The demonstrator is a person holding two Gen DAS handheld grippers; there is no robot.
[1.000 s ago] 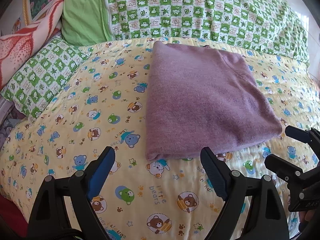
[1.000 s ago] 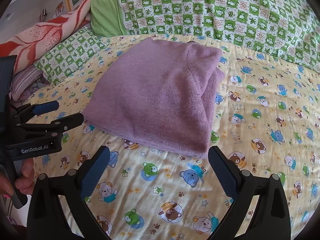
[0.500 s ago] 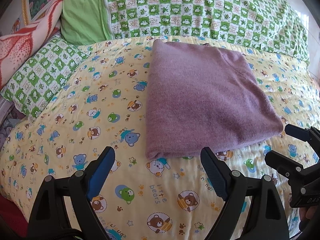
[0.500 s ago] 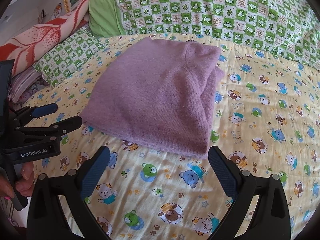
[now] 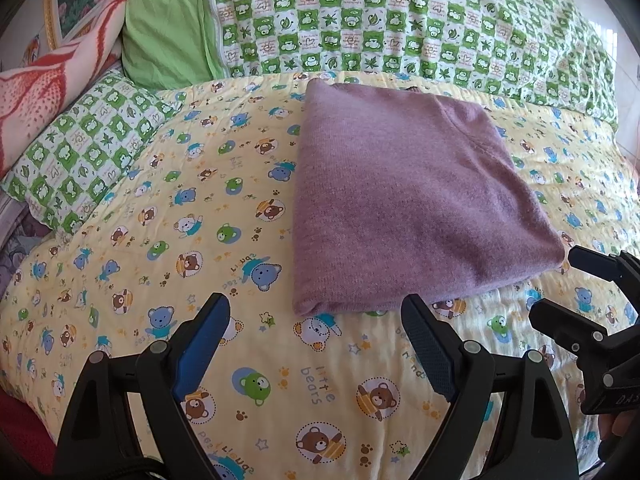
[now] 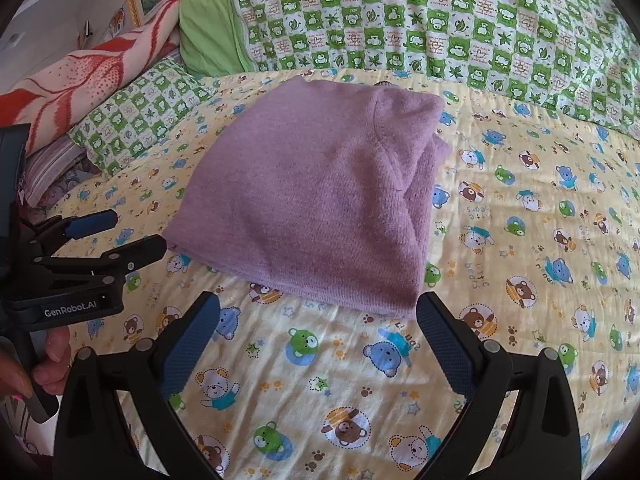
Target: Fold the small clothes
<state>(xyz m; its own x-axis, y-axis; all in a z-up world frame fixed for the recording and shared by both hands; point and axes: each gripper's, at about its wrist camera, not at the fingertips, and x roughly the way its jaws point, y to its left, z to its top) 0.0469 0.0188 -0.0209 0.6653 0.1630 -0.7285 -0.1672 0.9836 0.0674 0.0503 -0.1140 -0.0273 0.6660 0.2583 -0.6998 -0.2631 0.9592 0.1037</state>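
The purple top [image 5: 408,200] lies folded mid-bed [image 5: 160,240], toward the pillows; both tongs, left [image 5: 316,344] and right [image 6: 318,338], hang released and empty beside its near edge; folding looks finished, perhaps one more halving remains.

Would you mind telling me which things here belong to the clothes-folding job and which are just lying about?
Part of the job:
- purple knit garment, folded on the bed
- left gripper, open, empty
- right gripper, open, empty

Just lying about:
- bear-print yellow bedsheet
- green checked quilt
- green checked pillow
- red and white blanket
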